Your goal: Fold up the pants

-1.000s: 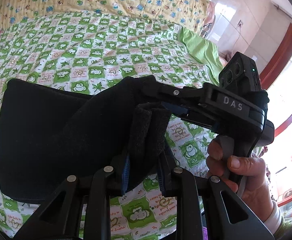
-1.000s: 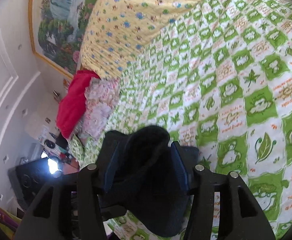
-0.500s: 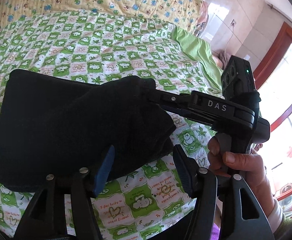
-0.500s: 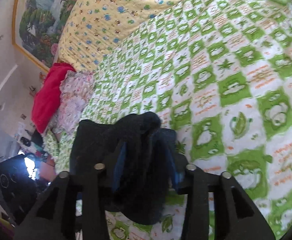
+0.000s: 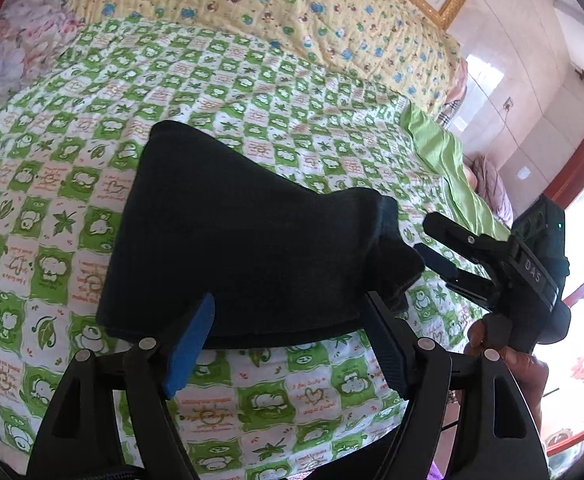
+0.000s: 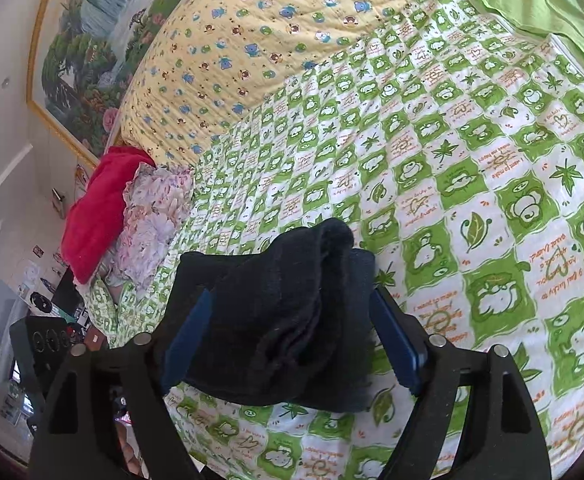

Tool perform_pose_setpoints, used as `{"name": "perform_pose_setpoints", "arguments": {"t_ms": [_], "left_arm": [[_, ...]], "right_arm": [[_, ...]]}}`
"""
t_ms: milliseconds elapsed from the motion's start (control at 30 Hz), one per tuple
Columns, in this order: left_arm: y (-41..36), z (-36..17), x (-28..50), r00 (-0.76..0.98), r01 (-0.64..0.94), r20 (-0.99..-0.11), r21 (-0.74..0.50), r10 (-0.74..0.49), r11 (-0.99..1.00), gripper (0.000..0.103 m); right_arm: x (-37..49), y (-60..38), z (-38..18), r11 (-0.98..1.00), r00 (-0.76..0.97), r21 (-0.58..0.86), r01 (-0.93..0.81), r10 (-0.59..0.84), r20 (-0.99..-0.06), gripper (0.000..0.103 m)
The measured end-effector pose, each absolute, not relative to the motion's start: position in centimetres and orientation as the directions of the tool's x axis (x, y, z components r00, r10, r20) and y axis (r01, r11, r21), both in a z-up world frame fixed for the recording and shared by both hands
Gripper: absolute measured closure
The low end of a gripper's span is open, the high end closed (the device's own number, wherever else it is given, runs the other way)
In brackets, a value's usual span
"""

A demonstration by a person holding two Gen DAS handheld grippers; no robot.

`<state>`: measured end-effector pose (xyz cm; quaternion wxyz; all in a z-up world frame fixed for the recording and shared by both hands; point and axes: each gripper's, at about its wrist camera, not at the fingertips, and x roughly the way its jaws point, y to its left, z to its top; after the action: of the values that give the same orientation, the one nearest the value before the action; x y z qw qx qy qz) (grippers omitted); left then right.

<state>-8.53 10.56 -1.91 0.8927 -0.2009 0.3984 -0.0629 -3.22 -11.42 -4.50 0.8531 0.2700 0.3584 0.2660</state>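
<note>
The black pants point(image 5: 244, 248) lie folded in a thick pile on the green-and-white checked bedspread point(image 5: 72, 208). My left gripper point(image 5: 288, 344) is open, its blue-padded fingers at the pile's near edge and clear of the cloth. My right gripper point(image 5: 440, 244) shows at the pile's right end, open and just off the bunched cloth. In the right wrist view the right gripper point(image 6: 292, 344) is open, and the bunched end of the pants point(image 6: 292, 320) lies loose between its fingers.
A yellow quilt point(image 5: 252, 12) covers the far side of the bed. A red cloth point(image 6: 100, 208) and a floral cloth point(image 6: 152, 224) lie at the bed's left edge. A plain green sheet point(image 5: 448, 168) lies at the right.
Both grippers have opened and let go of the pants. The left gripper has drawn back from the pile, which now rests on the bedspread.
</note>
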Motion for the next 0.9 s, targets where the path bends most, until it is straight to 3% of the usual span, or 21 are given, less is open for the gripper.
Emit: {"name": "perform_pose_setpoints", "arguments": {"t_ms": [333, 900], "left_arm": [[16.1, -1.9, -9.5, 0.716, -0.185, -0.68, -0.402, -0.157, 0.897, 0.025], [18.6, -3.5, -9.2, 0.697, -0.24, -0.699, -0.437, -0.159, 0.867, 0.025]], "right_arm": [[-3.8, -10.7, -5.5, 0.714, 0.589, 0.664, -0.223, 0.641, -0.492, 0.017], [-4.2, -11.3, -6.0, 0.72, 0.592, 0.673, -0.167, 0.619, -0.516, 0.017]]}}
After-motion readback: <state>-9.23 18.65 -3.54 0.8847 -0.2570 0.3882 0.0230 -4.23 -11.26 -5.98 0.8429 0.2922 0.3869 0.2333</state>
